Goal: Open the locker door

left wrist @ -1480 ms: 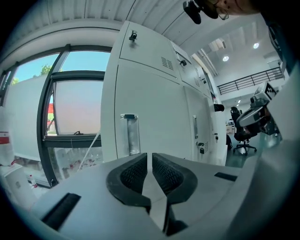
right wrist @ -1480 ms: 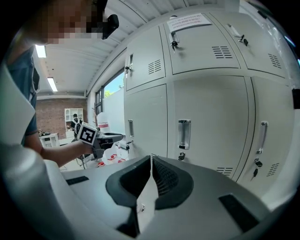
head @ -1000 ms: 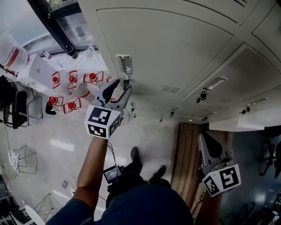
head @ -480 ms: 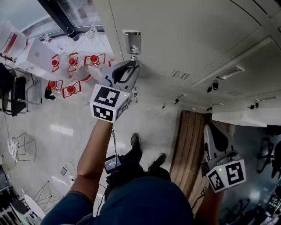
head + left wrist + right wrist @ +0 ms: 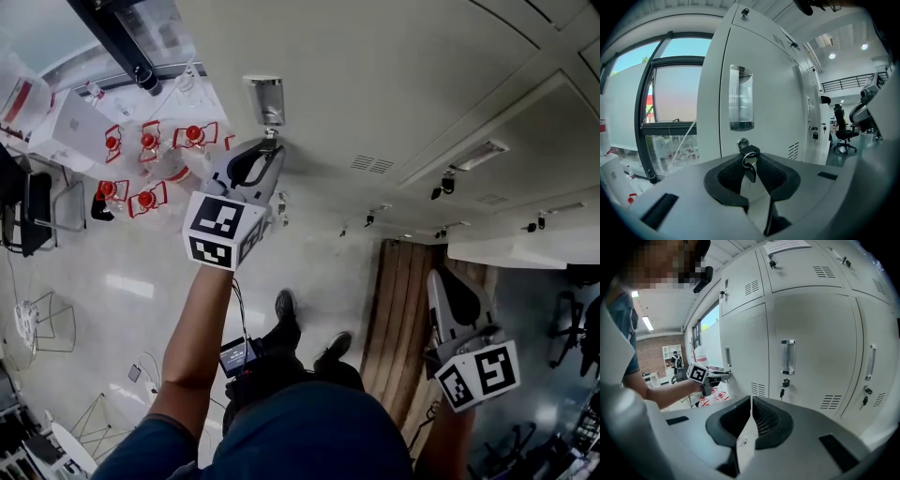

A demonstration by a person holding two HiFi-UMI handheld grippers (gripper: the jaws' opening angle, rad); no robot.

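— What's worn?
— Blue short-sleeved shirt (image 5: 309, 436), black shoes (image 5: 286, 307).
— And the tools?
— 2 grey ones with black pads (image 5: 726, 178): left gripper (image 5: 266, 153) at 10 o'clock, right gripper (image 5: 437, 281) at 4, each with a black-and-white cube (image 5: 223, 232).

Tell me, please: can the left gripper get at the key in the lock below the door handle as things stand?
Yes, it seems so: the left gripper is at the key, its jaws have just been closing and the key's head sits between the tips. Nothing stands in the way.
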